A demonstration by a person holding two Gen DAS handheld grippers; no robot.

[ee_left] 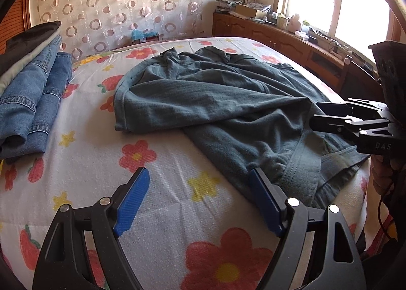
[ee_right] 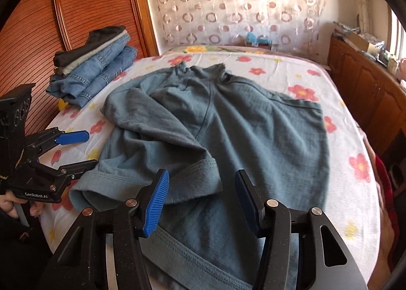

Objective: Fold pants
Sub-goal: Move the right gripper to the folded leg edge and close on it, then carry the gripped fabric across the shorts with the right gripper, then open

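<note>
The teal pants lie crumpled on the bed — nothing folded yet. My left tool gapes empty; my right tool hangs half-open over the waistband — gripping nothing.

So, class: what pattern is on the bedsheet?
White bedsheet printed with red and yellow flowers; the left wrist view shows it best.

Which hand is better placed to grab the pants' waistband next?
Probably right. The right tool hangs over the grey-green pants, its fingers straddling the waistband. The left tool is open over bare bedsheet, beside the fabric.
</note>
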